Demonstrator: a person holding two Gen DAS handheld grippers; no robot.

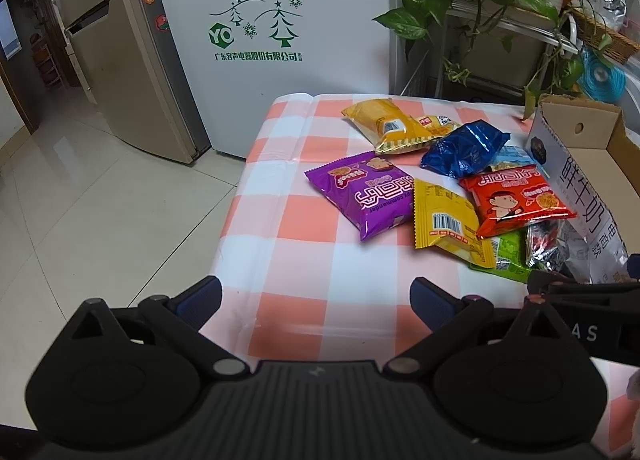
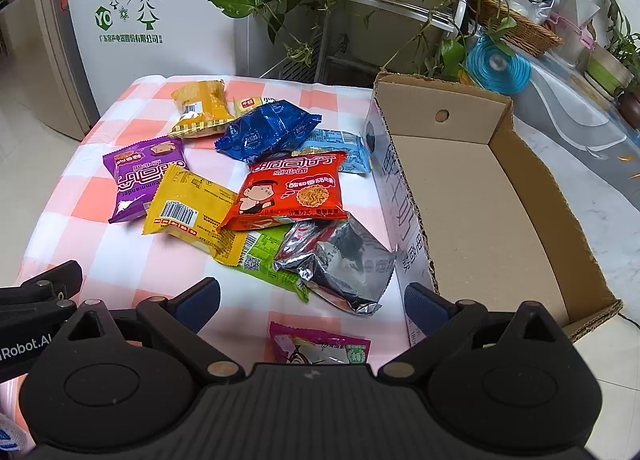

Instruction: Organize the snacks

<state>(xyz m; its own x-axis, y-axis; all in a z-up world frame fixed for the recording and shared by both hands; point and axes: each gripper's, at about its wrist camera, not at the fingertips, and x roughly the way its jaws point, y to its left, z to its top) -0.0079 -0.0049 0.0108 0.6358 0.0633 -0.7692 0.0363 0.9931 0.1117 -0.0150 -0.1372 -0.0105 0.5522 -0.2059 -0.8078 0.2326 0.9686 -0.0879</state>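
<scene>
We hold both grippers low at the near edge of the checked tablecloth (image 2: 120, 260), and neither has taken anything yet: the left gripper (image 1: 316, 292) stands with its jaws spread wide over bare cloth, and the right gripper (image 2: 312, 304) is just as wide, with nothing between its fingers. The snacks lie in a loose, overlapping heap in the middle of the table, which is why we judge the sorting has not begun. The cardboard box (image 2: 500, 196) sits open and empty on the right, its near wall touching the silver packet (image 2: 340, 264), so it looks like the place the packets are meant to go. The red noodle packet (image 2: 292, 192) rests on top of the yellow packet (image 2: 192, 212) and a green packet (image 2: 268, 260), so those two are pinned until it is lifted. A pink packet (image 2: 320, 348) lies nearest us, just below the right gripper and partly hidden by its body; it is likely the easiest first pick. The purple packet (image 1: 360, 196) sits at the left of the heap, closest to the left gripper, while the blue packet (image 1: 464, 148) and the orange-yellow packet (image 1: 400, 124) lie at the far side.
</scene>
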